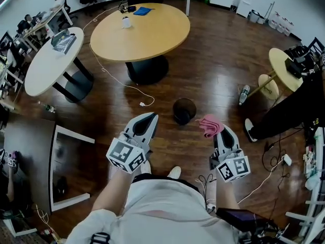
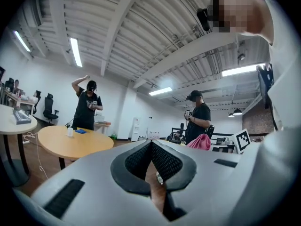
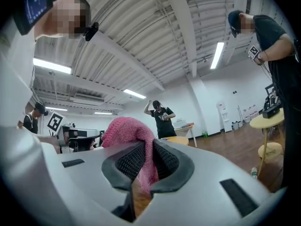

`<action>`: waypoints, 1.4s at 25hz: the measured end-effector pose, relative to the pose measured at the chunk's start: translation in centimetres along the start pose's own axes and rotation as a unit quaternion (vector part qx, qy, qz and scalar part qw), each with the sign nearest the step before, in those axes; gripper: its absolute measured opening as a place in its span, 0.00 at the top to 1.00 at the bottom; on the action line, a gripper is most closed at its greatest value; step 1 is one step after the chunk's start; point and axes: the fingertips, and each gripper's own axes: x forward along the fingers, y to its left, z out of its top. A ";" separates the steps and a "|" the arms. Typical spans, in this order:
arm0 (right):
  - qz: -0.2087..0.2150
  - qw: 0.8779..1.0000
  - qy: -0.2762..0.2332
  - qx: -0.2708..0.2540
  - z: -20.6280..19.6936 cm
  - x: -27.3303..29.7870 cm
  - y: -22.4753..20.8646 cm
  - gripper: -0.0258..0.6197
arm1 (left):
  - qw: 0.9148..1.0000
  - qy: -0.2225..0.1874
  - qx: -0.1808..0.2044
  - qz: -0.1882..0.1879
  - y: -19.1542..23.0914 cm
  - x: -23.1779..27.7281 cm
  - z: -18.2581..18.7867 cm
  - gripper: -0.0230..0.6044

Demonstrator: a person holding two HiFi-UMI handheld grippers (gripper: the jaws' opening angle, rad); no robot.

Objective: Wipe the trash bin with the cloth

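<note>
Pinching knitted pink cloth point(image 3: 127, 131), right tongs point(image 3: 148, 150)

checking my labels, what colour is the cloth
Pink; the cloth shows best in the right gripper view.

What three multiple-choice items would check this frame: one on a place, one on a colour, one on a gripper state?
1. Where is the trash bin?
A. on a round table
B. on the floor, ahead of the two grippers
C. on a chair

2. What colour is the cloth?
A. blue
B. white
C. pink

3. How does the left gripper stand?
A. jaws together, holding nothing
B. shut on the cloth
C. wide open around the trash bin

Key:
1 B, the head view shows the trash bin upright on the wood floor.
2 C, the cloth pinched in the right gripper is pink.
3 A, the left gripper view shows its pads meeting at the tips with nothing between them.
</note>
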 end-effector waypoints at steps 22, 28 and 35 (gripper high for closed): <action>0.003 1.000 0.001 -0.019 1.9 -2.2 10.7 0.90 | 0.998 -0.042 0.015 -0.033 -0.5 -9.1 4.4 0.95; -0.016 1.000 -0.001 -0.017 0.9 -3.3 16.2 0.90 | 0.998 -0.038 0.014 -0.051 0.3 -13.9 4.6 0.95; -0.036 0.999 0.016 -0.027 0.5 -5.4 19.2 0.90 | 0.998 -0.029 -0.001 -0.062 0.5 -17.4 3.3 0.95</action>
